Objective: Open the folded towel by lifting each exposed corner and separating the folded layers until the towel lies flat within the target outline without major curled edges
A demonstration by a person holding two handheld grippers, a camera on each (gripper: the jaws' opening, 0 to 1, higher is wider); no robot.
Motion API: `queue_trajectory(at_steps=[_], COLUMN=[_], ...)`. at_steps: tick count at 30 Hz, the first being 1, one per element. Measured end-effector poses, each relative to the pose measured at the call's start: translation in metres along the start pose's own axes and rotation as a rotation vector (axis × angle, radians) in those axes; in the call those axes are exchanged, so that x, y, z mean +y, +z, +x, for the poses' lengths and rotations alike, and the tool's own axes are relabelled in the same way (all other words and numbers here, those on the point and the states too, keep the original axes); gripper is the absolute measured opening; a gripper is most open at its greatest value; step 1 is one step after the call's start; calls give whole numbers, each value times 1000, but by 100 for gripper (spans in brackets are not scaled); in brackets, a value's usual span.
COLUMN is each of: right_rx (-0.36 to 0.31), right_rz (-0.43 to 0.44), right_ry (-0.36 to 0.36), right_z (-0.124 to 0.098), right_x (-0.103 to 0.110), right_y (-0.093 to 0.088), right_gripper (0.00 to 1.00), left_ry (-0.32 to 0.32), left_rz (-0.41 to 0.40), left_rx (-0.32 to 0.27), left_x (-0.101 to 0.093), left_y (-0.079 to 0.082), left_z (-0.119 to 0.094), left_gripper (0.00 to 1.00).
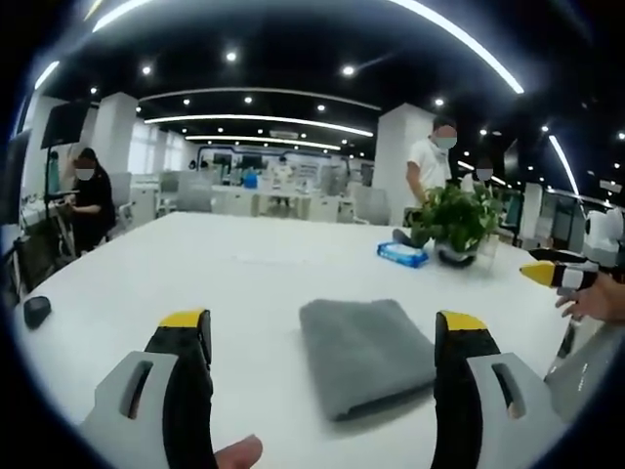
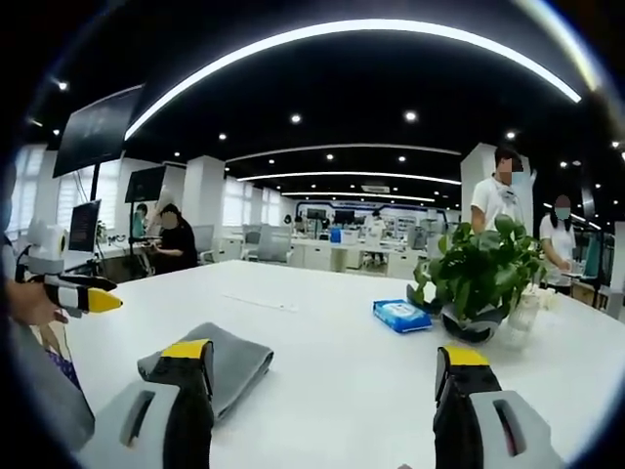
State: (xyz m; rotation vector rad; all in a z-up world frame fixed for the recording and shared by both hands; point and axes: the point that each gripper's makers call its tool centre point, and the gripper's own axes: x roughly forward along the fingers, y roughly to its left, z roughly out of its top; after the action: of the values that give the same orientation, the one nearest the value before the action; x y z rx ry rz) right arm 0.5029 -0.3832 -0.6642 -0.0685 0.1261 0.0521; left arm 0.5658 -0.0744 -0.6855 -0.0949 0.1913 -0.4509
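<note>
A grey towel [image 1: 366, 354] lies folded in a thick rectangle on the white table [image 1: 195, 274]. My left gripper [image 1: 327, 327] hovers open just short of it, the towel lying between its yellow-tipped jaws. My right gripper [image 2: 322, 357] is open too, its left jaw over the near edge of the folded towel [image 2: 232, 360], nothing between the jaws. The right gripper [image 1: 559, 276] comes into the left gripper view at the right edge, held by a hand. The left gripper [image 2: 83, 293] shows at the left of the right gripper view.
A potted green plant [image 1: 457, 223] [image 2: 483, 278] and a blue wipes pack [image 1: 402, 254] [image 2: 400, 315] sit farther back on the table. A dark small object [image 1: 37, 311] lies near the left edge. People stand and sit beyond the table.
</note>
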Motion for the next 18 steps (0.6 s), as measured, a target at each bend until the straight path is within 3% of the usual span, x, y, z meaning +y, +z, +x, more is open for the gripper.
queue_trajectory(at_steps=[18], right_rx=[22], right_rz=[-18], right_ry=[37], right_z=[1], right_x=[11], right_y=[-4], right_gripper=[91], left_ry=[-9], left_rz=[-8], left_rx=[22], left_x=[0], left_y=[-4], left_z=[0], left_gripper=[92])
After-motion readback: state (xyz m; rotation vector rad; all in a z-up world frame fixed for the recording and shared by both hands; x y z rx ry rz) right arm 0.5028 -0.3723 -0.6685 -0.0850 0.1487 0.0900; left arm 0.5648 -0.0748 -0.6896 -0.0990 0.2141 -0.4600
